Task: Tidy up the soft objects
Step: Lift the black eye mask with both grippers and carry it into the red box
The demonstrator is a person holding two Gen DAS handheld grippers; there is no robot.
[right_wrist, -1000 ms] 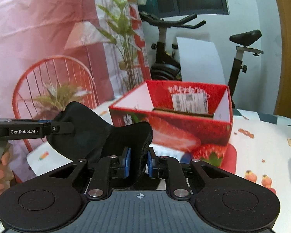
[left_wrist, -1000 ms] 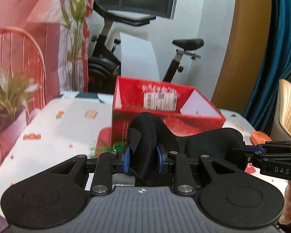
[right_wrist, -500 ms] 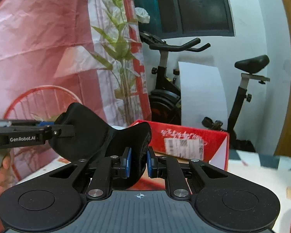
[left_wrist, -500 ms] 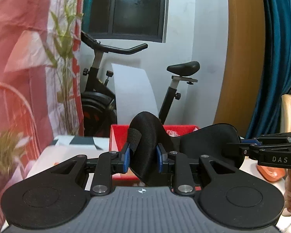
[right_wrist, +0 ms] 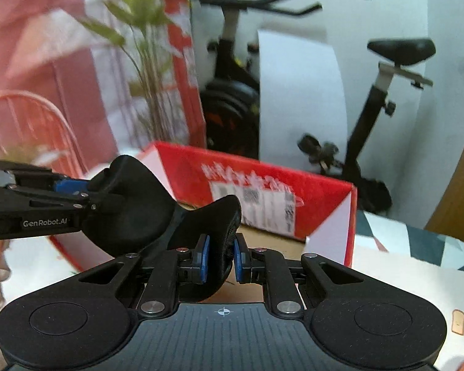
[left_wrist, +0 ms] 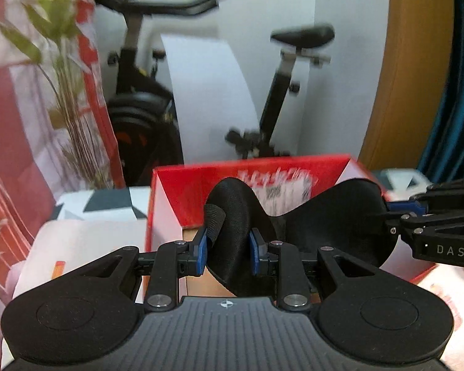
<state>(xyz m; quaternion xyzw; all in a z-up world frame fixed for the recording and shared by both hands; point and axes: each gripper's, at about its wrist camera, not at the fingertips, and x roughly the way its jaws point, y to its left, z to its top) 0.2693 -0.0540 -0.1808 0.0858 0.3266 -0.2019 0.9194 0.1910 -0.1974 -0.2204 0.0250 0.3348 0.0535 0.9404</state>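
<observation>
Ahead of us the red box (left_wrist: 182,191) stands open; our left gripper (left_wrist: 228,249) and right gripper (right_wrist: 221,258) each pinch an end of the black eye mask (left_wrist: 334,222), stretched crosswise.

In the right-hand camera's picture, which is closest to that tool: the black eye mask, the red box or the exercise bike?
1. Black eye mask, clamped in the right tool.
2. Red box, just behind, open top.
3. Exercise bike, farthest, beyond the table by the wall.

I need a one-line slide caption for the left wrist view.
Left gripper and right gripper hold a black padded eye mask over an open red cardboard box.
</observation>
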